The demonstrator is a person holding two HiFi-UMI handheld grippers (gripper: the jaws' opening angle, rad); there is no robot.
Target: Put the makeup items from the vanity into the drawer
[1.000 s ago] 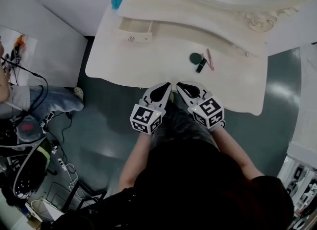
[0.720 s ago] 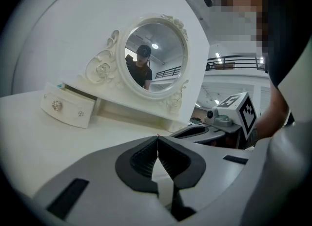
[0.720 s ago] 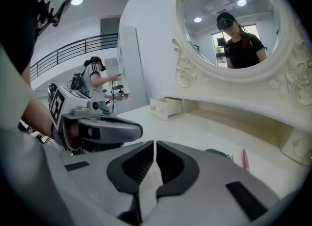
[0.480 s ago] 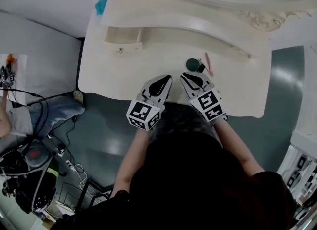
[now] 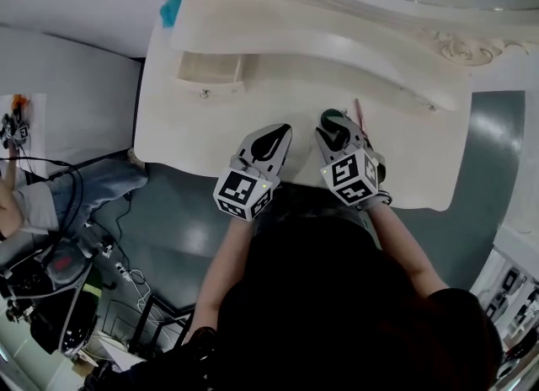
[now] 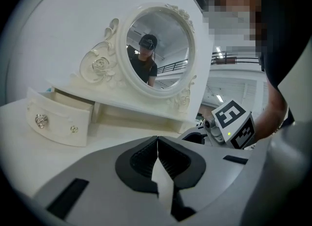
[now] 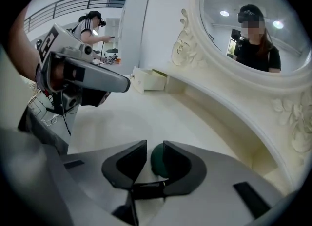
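One green compact (image 7: 156, 159) between right gripper (image 5: 339, 131) fingers, just opened, not pressing; left gripper (image 5: 273, 136) clenched empty, farther left.

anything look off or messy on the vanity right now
Nothing stands out. The left drawer is pulled open, which suits the task. The green compact and pink stick lie loose on the vanity top; nothing looks spilled or broken.
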